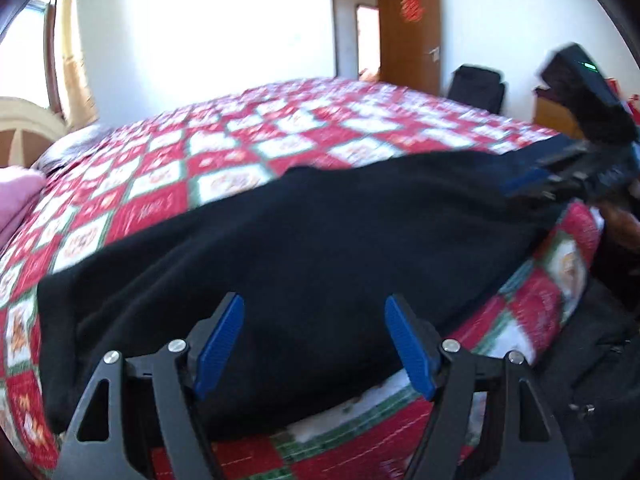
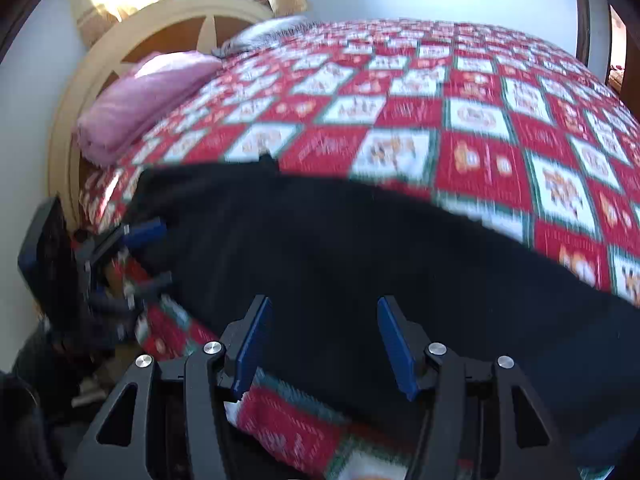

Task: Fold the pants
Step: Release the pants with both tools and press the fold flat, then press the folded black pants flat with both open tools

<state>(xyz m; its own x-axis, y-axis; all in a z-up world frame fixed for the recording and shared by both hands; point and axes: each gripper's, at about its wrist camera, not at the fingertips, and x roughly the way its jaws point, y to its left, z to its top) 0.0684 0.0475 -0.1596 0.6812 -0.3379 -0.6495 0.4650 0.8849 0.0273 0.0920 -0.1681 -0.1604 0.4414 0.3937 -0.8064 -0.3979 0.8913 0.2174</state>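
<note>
The bed (image 1: 304,120) fills both views, with the black pants (image 1: 304,232) spread long and flat along its near edge, lower centre. They look at most halved lengthwise; cross folds seem left. Both the left gripper (image 1: 314,344) and right gripper (image 2: 320,348) gape over cloth, holding nothing.

My left gripper (image 1: 314,344) and right gripper (image 2: 320,346) are hovering open-jawed over the pants (image 1: 280,240), nothing between the pads. The quilt (image 2: 480,128) beyond is lying flat and unobstructed; a pink pillow (image 2: 144,100) is blocking the headboard end.
</note>
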